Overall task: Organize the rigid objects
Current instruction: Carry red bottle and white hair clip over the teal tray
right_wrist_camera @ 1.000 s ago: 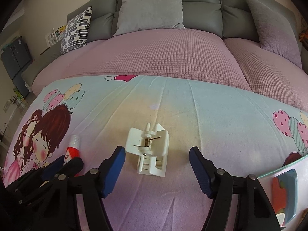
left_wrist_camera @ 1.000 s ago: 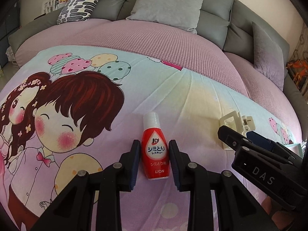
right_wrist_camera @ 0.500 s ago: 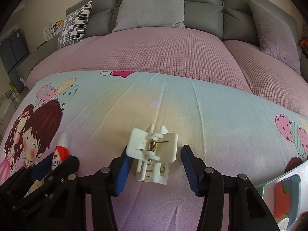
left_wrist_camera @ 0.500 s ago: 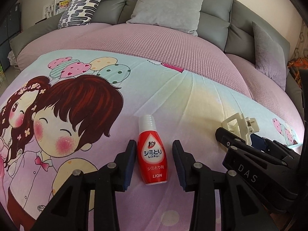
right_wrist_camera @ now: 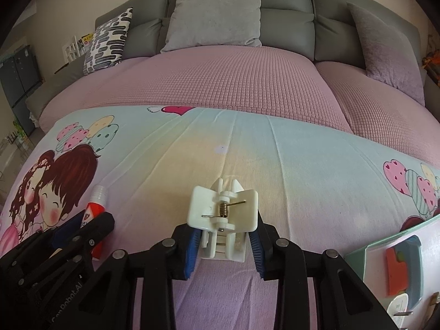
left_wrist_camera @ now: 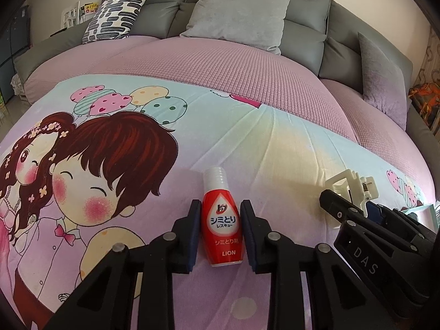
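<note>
1. The left gripper point(left_wrist_camera: 220, 228) points forward and downward at the blanket point(left_wrist_camera: 275, 148), its two black arms running up from the bottom edge of its own view.
2. Its jaws have just been closing; their pads now sit against both sides of the bottle point(left_wrist_camera: 222, 229), pinching it at its red body.
3. The bottle lies on the blanket between the fingers, its white cap pointing away from the gripper, its base toward the camera, label up.
4. The right gripper point(right_wrist_camera: 225, 243) takes the same downward tilt, just to the right of the left one; in the left view its black body shows at the right edge, in the right view the left gripper's body fills the lower left corner.
5. Its jaws have just been closing, and the blue pads point(right_wrist_camera: 192, 243) now press on the lower end of the clip point(right_wrist_camera: 223, 220), one on each side.
6. The clip is white plastic with a metal spring across its top. Its wide end reaches forward past the fingertips, and its near end sits between the pads. Whether it rests on the blanket or is lifted clear, I cannot tell.
7. To the right of the right gripper, at the frame edge, lies a tray point(right_wrist_camera: 371, 250) holding coloured pieces.
8. Beyond both tools the blanket gives way to a pink cover point(right_wrist_camera: 233, 82) and grey cushions point(right_wrist_camera: 217, 13).
</note>
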Demonstrator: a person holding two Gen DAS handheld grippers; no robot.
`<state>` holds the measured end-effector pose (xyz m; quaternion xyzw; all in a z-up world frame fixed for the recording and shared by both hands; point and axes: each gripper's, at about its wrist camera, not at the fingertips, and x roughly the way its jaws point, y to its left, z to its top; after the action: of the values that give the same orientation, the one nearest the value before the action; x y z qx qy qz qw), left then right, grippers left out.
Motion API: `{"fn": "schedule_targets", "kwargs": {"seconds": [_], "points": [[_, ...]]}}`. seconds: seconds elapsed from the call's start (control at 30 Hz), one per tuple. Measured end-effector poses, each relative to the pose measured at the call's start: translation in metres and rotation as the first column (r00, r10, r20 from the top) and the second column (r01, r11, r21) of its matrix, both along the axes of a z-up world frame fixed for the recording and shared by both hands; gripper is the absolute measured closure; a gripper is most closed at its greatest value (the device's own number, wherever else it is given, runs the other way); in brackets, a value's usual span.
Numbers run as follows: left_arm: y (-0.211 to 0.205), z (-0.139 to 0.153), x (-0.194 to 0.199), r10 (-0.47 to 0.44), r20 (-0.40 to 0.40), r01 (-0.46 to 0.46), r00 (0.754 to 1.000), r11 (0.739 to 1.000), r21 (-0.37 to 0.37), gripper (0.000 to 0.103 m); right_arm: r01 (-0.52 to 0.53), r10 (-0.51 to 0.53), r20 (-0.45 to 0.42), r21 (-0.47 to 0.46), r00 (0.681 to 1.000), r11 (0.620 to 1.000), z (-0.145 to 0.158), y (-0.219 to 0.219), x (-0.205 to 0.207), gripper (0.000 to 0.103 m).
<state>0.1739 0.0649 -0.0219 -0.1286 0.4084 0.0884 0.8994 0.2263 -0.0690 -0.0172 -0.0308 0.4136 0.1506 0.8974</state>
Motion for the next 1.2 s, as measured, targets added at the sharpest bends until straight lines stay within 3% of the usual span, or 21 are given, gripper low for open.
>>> {"fn": "schedule_targets", "kwargs": {"seconds": [0.67, 1.0, 1.2], "points": [[-0.033, 0.075, -0.039, -0.054, 0.119, 0.052, 0.991, 0.999, 0.013, 0.073, 0.158, -0.167, 0.121, 0.081, 0.978, 0.984, 0.062, -0.064, -0.078, 0.068], [-0.084, 0.091, -0.064, -0.178, 0.139, 0.171, 0.974, 0.984, 0.058, 0.073, 0.283, -0.293, 0.141, 0.091, 0.945, 0.955, 0.083, -0.112, -0.122, 0.068], [-0.117, 0.098, -0.072, -0.262, 0.155, 0.255, 0.953, 0.965, 0.061, 0.073, 0.375, -0.381, 0.117, 0.071, 0.917, 0.924, 0.077, -0.146, -0.144, 0.068]]}}
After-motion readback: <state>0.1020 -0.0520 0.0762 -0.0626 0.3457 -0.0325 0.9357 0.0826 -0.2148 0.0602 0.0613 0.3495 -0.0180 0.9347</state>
